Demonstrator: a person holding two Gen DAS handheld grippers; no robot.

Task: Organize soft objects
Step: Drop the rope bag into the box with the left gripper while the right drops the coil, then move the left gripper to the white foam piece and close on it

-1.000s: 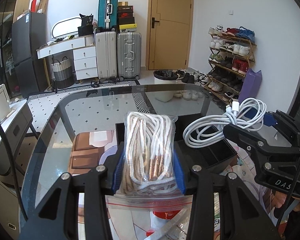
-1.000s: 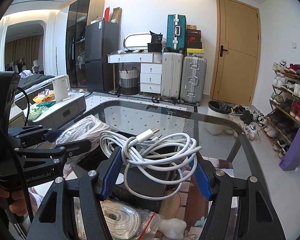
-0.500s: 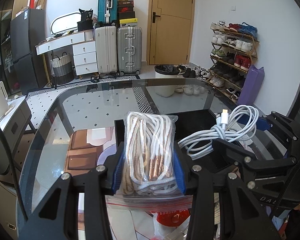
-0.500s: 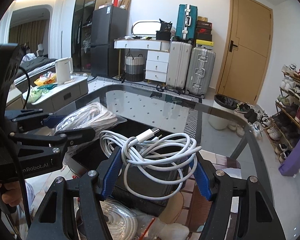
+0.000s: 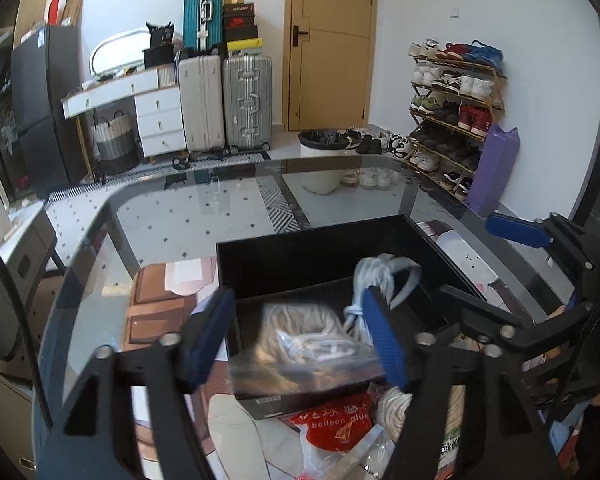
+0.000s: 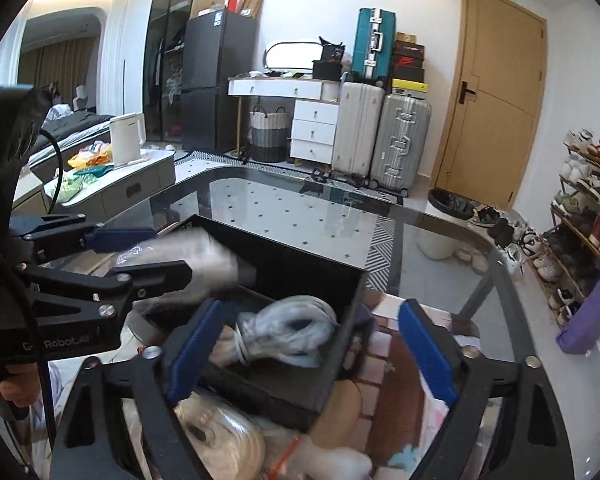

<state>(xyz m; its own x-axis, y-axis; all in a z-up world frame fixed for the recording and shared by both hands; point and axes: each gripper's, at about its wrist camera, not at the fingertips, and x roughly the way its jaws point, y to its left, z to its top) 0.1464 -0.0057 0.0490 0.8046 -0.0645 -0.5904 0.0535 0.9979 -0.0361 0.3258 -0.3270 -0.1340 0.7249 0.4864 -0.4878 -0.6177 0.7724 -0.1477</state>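
both grippers have just been opening and grip nothing: the left gripper (image 5: pixel 300 336) stands apart over the bagged rope (image 5: pixel 312 344), blurred, in the black box (image 5: pixel 320 252) on the glass table (image 5: pixel 204 216), and the right gripper (image 6: pixel 308 340) stands wide over the white cable (image 6: pixel 288 330) lying in that box.

Two wrist views, shared black box (image 5: pixel 340 256)

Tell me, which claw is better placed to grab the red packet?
Probably left: both claws have just been opening, gripping nothing. The red packet lies right under the left claw; from the right claw it hardly shows.
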